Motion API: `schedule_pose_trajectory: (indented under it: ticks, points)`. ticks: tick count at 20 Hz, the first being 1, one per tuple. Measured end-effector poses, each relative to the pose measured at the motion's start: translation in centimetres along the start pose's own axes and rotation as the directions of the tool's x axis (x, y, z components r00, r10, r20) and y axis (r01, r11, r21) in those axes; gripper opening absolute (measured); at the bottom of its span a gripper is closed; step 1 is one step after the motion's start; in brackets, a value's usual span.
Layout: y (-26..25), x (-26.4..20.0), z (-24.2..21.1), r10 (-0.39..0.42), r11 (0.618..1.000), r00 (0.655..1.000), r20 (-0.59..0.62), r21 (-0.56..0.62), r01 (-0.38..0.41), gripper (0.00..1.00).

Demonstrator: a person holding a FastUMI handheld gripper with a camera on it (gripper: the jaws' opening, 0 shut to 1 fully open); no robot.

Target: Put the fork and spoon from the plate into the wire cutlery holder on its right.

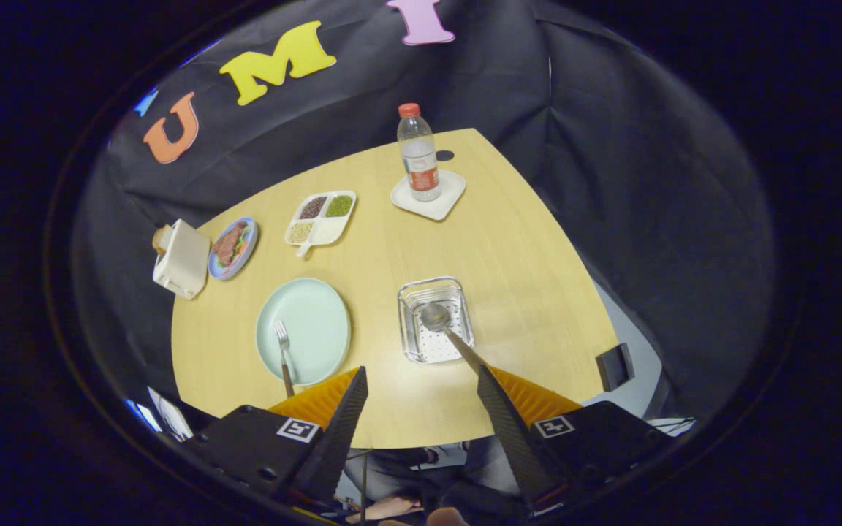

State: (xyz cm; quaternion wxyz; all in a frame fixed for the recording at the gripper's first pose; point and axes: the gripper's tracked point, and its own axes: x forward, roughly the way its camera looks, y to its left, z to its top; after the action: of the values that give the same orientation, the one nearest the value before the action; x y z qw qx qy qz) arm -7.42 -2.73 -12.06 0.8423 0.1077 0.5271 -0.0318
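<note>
The table [509, 241] carried everything, and the plate [304, 330] serves here as the landmark. The tongs [421, 380] hung high above the near edge of the table, spread wide and grasping nothing. To the right of the plate sat the holder [435, 319], with the spoon [437, 318] already lying in it, bowl down inside and handle sloping out over the near rim. The fork [283, 351] remained on the plate, tines toward the middle, handle crossing the near rim. Beyond the plate stood a divided tray [321, 218], a small dish of food [232, 247] and a white box [181, 258]; far beyond the holder a bottle [418, 152] stood on a coaster [430, 196]. The likeliest trouble, I judge, lay with the fork: flat and thin on smooth glaze, it could slide away or tip out of a shallow pinch. The spoon's jutting handle could also be knocked on the next drop, tilting it out. The bottle's label was too small to read; the only other markings were square coded tags on the tongs' body.
</note>
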Motion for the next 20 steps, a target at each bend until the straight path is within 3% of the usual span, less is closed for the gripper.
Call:
schedule_pose_trajectory:
  ticks: [7, 12, 20]
  points:
    - [9.9, 0.5, -4.1, 0.072, 0.985, 0.997, -0.029, -0.154, -0.076, 0.95]
    - [15.9, 3.7, -7.7, 0.091, 0.958, 0.992, -0.087, -0.265, -0.111, 0.95]
    - [18.1, 10.2, -12.6, 0.029, 0.947, 0.978, -0.205, -0.306, -0.093, 0.95]
